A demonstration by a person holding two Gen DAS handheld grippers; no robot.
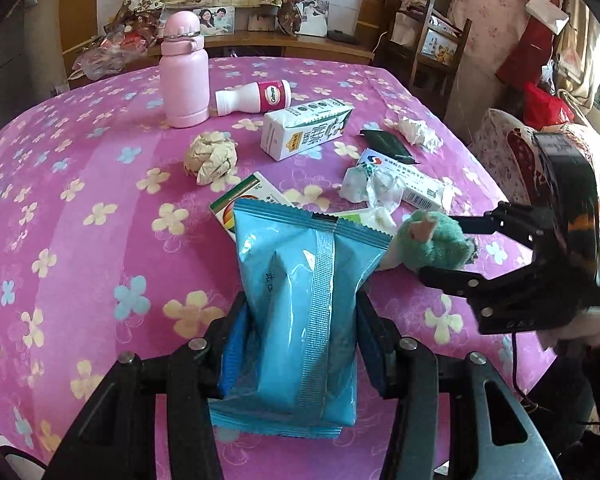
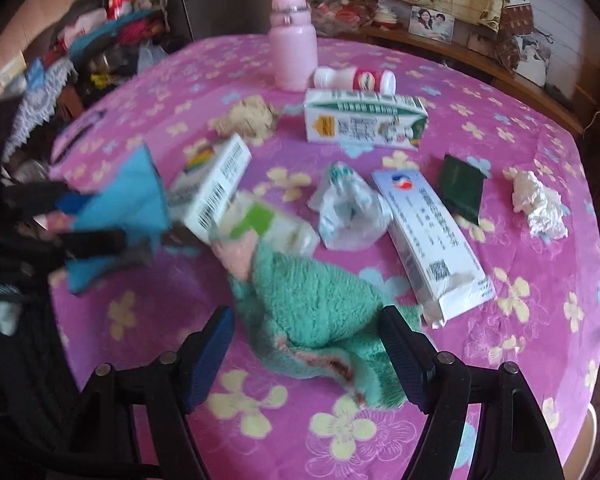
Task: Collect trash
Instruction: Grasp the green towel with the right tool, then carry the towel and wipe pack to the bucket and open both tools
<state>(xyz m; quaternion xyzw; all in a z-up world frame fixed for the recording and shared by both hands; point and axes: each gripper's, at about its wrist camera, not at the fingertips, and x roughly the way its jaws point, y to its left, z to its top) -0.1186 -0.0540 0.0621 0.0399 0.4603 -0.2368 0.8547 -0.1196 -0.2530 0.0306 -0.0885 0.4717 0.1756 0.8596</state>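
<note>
At the bottom centre of the left wrist view, a blue packet (image 1: 296,320) is clamped between the pads of the left tool (image 1: 298,344), its long axis pointing up the frame. In the right wrist view, a green fleece cloth (image 2: 312,312) is gripped by the right tool (image 2: 308,356), draped toward upper left. Boxes and crumpled paper (image 1: 211,156) are scattered across the floral bench (image 1: 80,208).
</note>
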